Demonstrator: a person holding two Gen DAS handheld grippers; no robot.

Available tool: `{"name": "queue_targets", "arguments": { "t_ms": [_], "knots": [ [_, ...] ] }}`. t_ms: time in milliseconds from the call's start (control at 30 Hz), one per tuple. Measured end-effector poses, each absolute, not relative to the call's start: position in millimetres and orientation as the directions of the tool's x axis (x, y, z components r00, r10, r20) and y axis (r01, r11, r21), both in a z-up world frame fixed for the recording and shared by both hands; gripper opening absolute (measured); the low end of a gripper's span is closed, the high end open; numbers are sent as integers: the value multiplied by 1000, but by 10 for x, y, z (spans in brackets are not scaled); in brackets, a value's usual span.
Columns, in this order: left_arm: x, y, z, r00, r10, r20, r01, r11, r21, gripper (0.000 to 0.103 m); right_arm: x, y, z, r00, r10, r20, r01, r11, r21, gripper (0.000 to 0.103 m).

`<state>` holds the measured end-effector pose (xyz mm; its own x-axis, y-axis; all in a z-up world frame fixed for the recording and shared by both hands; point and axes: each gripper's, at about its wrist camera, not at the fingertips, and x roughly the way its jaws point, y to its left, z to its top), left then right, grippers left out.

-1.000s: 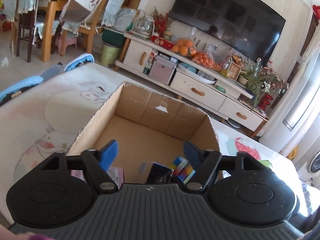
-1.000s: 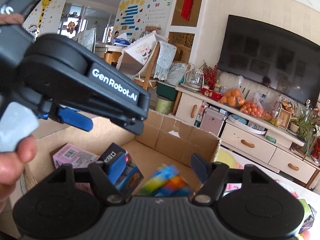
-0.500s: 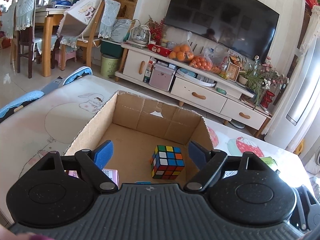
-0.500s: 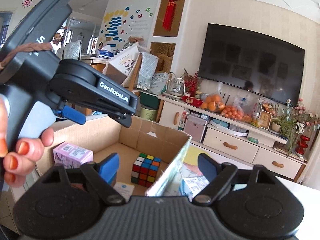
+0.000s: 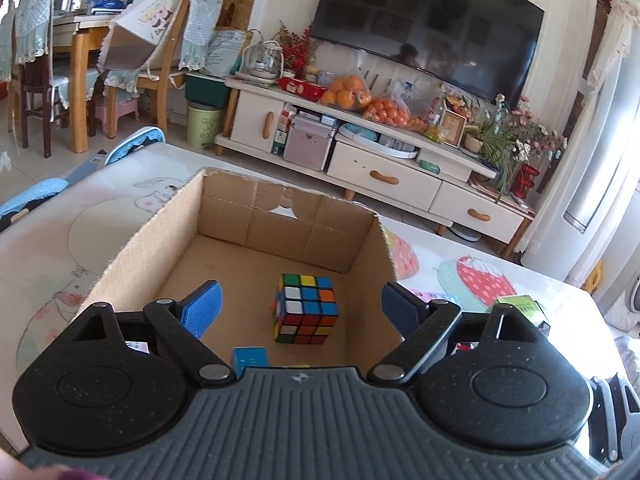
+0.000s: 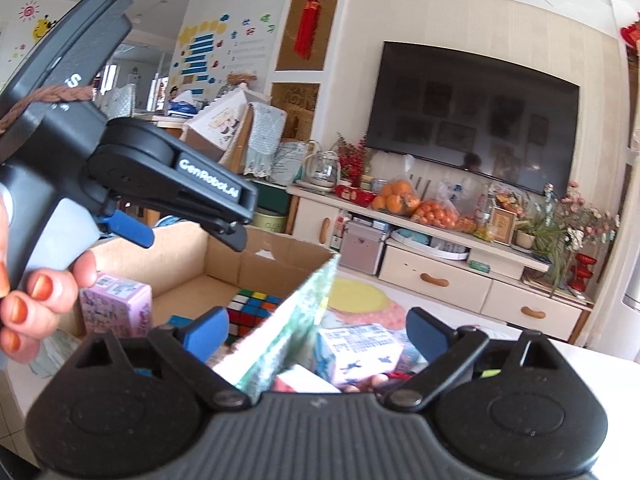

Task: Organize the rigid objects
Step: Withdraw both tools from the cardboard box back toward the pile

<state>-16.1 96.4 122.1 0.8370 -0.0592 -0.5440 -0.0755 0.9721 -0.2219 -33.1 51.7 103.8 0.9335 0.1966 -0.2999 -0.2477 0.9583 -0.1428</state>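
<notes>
A Rubik's cube (image 5: 306, 308) rests on the floor of an open cardboard box (image 5: 280, 216), with a small blue box (image 5: 250, 358) at its near side. My left gripper (image 5: 301, 290) hovers above the box, open and empty. The right wrist view shows the cube (image 6: 252, 308) and a pink box (image 6: 118, 300) inside. There my right gripper (image 6: 316, 320) straddles the box's right wall with its jaws opening, pressing on nothing. A white and blue carton (image 6: 356, 352) lies on the table below it. A hand holds the left gripper (image 6: 184, 236) at upper left.
The box stands on a table with a cartoon cloth (image 5: 80, 232). A green box (image 5: 520, 308) and other small items lie loose on it to the right. Beyond are a TV cabinet (image 5: 400, 176) and dining chairs (image 5: 160, 60).
The cube left my right gripper and now lies still on the box floor. My right gripper moved right across the box wall and opened. My left gripper's jaws spread wider.
</notes>
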Motion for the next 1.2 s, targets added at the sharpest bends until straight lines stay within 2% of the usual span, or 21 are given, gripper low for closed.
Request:
{"name": "queue_targets", "arguments": {
  "t_ms": [767, 1200],
  "knots": [
    [-120, 964, 1141, 825, -122, -551, 53, 989, -141, 103, -327, -125, 879, 947, 92, -307, -132, 985, -112, 102],
    [-92, 912, 1097, 816, -156, -556, 119, 988, -103, 103, -271, -606, 669, 929, -10, -371, -42, 990, -131, 102]
  ]
}}
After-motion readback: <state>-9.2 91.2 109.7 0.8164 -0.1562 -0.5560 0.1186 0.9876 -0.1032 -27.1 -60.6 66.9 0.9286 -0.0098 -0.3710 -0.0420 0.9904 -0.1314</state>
